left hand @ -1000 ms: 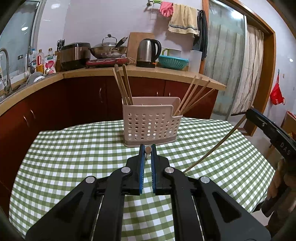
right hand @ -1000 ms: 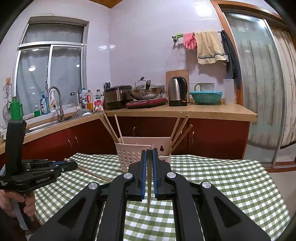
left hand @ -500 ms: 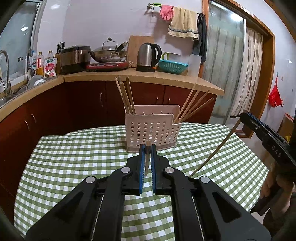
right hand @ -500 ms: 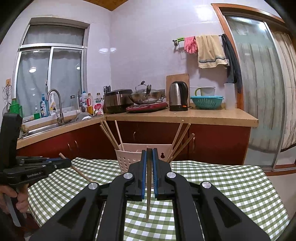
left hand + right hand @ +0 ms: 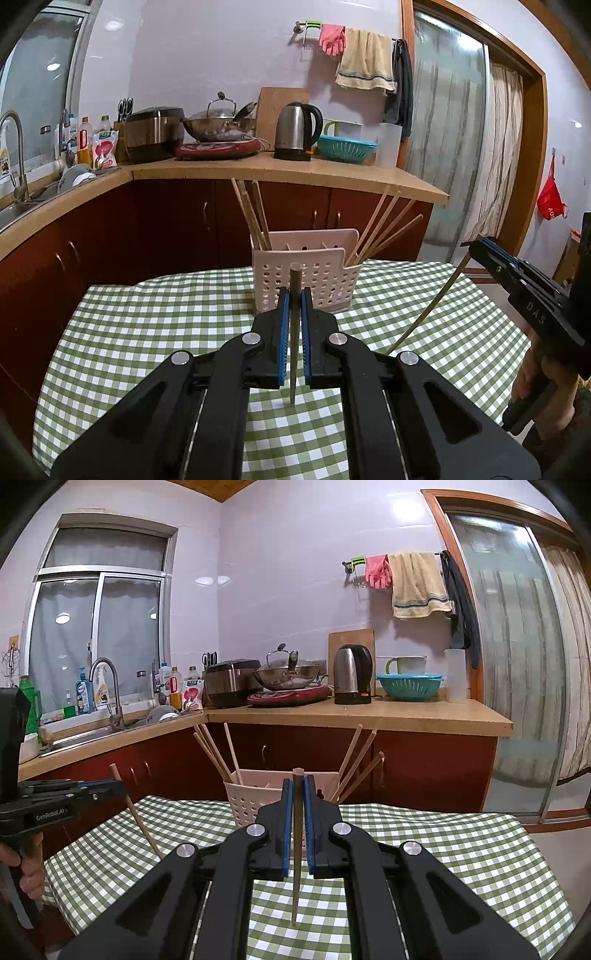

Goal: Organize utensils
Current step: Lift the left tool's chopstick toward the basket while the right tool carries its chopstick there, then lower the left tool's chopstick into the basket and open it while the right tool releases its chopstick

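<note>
Since a second ago the left gripper (image 5: 292, 295) has risen, so the pale perforated plastic utensil caddy (image 5: 306, 273) now sits lower against it and the thin wooden chopstick (image 5: 294, 332) it carries stands more upright. The right gripper (image 5: 298, 794) has hardly shifted. To do the drop well, I would bring each stick's lower tip over an open compartment, clear of the chopsticks already leaning there, before letting go. Both pairs of fingers are clenched nearly closed, each grasping one chopstick; the right's tapered wooden chopstick (image 5: 295, 867) hangs tip-down above the green checked cloth on the counter (image 5: 443, 849).
</note>
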`<state>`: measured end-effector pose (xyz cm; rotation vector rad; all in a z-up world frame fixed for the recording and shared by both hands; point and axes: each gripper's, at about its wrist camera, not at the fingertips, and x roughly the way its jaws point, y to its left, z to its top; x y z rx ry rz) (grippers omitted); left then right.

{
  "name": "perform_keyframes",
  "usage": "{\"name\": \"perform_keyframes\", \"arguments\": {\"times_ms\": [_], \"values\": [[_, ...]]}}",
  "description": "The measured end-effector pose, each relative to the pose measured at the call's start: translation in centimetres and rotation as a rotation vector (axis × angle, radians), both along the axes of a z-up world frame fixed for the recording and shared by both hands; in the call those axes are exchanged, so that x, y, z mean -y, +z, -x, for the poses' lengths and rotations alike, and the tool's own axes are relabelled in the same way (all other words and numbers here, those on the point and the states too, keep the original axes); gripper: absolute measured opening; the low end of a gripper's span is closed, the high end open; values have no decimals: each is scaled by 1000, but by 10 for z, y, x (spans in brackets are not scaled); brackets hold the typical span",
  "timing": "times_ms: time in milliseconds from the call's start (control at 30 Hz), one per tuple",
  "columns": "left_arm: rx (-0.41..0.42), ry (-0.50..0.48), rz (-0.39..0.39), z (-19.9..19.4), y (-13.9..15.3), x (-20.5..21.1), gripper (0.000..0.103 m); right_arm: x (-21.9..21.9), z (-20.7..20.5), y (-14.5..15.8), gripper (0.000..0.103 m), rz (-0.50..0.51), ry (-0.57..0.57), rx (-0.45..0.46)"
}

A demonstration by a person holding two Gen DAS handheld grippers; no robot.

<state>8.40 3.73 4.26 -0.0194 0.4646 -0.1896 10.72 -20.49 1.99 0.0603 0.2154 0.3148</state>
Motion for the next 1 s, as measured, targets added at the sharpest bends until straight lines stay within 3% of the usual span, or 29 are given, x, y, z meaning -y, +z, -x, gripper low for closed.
{"name": "perform_keyframes", "arguments": {"times_ms": [433, 1000], "values": [[69, -15, -11, -8, 26, 9, 7, 1, -4, 24, 7, -22, 15, 60], [244, -7, -2, -75, 106, 27, 7, -4, -52, 89, 7, -50, 41, 209]]}}
